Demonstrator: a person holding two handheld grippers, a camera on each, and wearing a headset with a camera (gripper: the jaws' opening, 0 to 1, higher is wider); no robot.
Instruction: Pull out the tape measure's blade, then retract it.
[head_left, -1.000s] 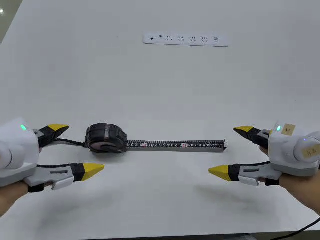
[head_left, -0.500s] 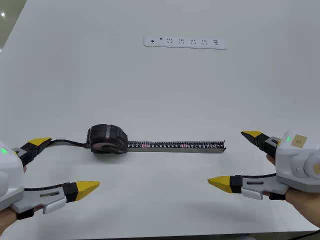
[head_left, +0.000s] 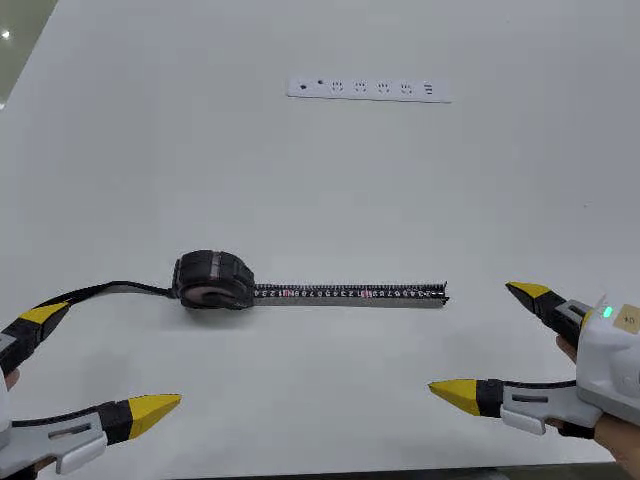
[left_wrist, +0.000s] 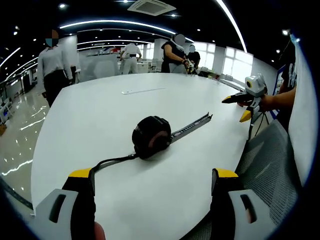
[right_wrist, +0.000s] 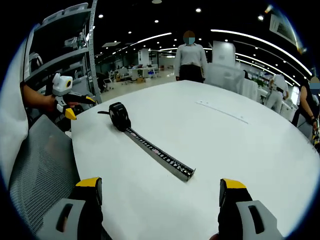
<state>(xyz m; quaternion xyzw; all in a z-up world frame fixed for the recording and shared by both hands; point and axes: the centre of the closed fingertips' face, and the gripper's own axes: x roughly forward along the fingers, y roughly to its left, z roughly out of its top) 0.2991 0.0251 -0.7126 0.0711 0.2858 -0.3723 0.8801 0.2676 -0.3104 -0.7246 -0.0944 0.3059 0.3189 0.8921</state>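
Note:
A black tape measure (head_left: 212, 280) lies on the white table (head_left: 320, 180), its blade (head_left: 345, 293) pulled out to the right, end hook (head_left: 443, 293) free. A black strap (head_left: 110, 290) trails left from the case. My left gripper (head_left: 88, 362) is open at the lower left, apart from the case (left_wrist: 151, 136). Open as well, my right gripper (head_left: 490, 340) hovers at the lower right, short of the blade tip (right_wrist: 187, 172). Neither holds anything. The right gripper view shows the case (right_wrist: 119, 116) at the far end of the blade (right_wrist: 155, 149).
A white power strip (head_left: 368, 89) lies at the far side of the table. The table's near edge runs just below both grippers. People stand beyond the table in both gripper views. A grey mesh chair (left_wrist: 270, 165) is by the table edge.
Both grippers have drawn back toward the near table edge and outward, away from the tape measure. The tape measure and its extended blade have stayed in place.

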